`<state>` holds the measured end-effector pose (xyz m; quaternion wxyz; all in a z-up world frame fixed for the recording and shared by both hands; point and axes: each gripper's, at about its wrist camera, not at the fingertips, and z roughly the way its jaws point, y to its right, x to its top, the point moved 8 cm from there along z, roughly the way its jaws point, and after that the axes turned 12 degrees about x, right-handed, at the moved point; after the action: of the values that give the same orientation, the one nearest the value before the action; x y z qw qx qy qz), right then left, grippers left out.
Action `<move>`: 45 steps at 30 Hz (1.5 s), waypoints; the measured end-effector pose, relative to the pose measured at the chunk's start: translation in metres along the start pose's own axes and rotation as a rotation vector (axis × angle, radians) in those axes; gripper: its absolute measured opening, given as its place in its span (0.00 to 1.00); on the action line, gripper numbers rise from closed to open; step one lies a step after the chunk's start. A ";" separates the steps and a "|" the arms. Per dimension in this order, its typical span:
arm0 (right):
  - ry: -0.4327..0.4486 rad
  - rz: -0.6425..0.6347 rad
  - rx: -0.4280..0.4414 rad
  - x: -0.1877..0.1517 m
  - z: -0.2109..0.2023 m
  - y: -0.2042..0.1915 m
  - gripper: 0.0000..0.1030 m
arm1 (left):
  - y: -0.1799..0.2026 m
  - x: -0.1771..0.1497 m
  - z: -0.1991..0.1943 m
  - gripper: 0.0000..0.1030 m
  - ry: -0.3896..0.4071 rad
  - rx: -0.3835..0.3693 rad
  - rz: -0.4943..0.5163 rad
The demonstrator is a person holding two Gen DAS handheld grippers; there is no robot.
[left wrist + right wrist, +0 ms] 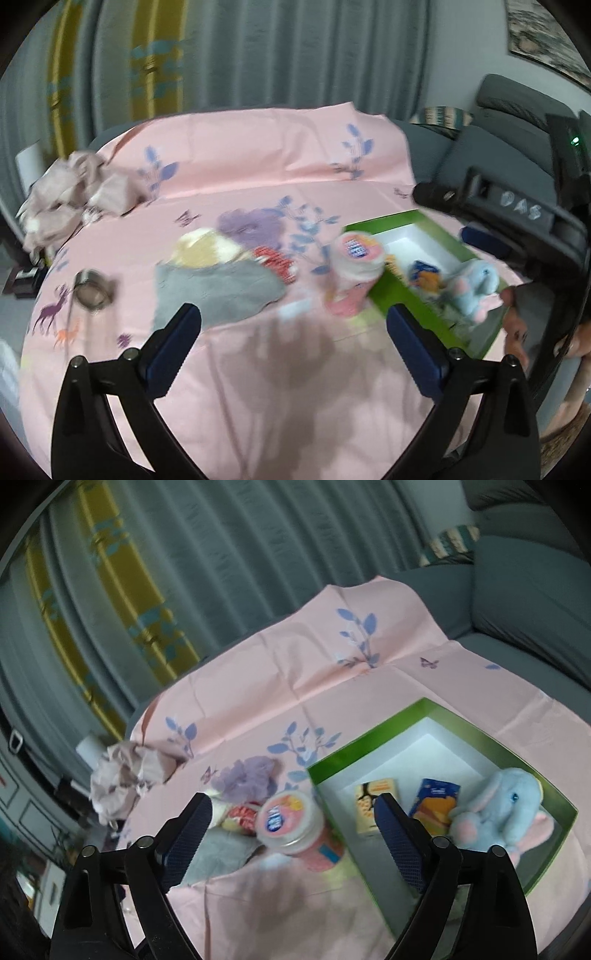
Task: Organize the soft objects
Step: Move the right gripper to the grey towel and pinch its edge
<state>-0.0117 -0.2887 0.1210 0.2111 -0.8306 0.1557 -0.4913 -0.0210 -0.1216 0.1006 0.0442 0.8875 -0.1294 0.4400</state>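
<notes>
A green box with a white inside [436, 734] lies on the pink sheet. In it sit a blue plush elephant [498, 808], also in the left wrist view [476, 284], and two small packs [437, 797]. Left of the box stand a pink tub [288, 819] [354, 258], a grey cloth [218, 291] [218, 856], a purple puff [251, 775], a red-white item [277, 262] and a cream soft piece [203, 247]. My left gripper [293, 328] is open and empty above the sheet. My right gripper [293, 819] is open and empty over the tub; its body [517, 210] hangs above the box.
A crumpled pink-beige cloth [70, 192] lies at the sheet's far left. A metal cup [90, 291] lies left of the grey cloth. Grey cushions [528, 602] and curtains [184, 572] stand behind. A hand [517, 332] shows at the right edge.
</notes>
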 end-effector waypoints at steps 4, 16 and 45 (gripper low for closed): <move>-0.030 -0.053 0.019 -0.009 0.011 -0.023 0.97 | -0.039 -0.015 0.008 0.98 -0.044 0.072 -0.048; -0.190 -0.177 0.056 -0.058 0.061 -0.085 0.97 | -0.116 -0.072 0.062 0.97 -0.217 0.121 -0.243; -0.509 -0.287 -0.127 -0.139 0.222 -0.101 0.18 | -0.183 -0.070 0.065 0.91 -0.249 0.098 -0.504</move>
<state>0.1241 -0.0931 -0.0271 0.1195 -0.9520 0.0091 -0.2815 0.0378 0.0552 0.0119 0.0932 0.9400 0.1124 0.3084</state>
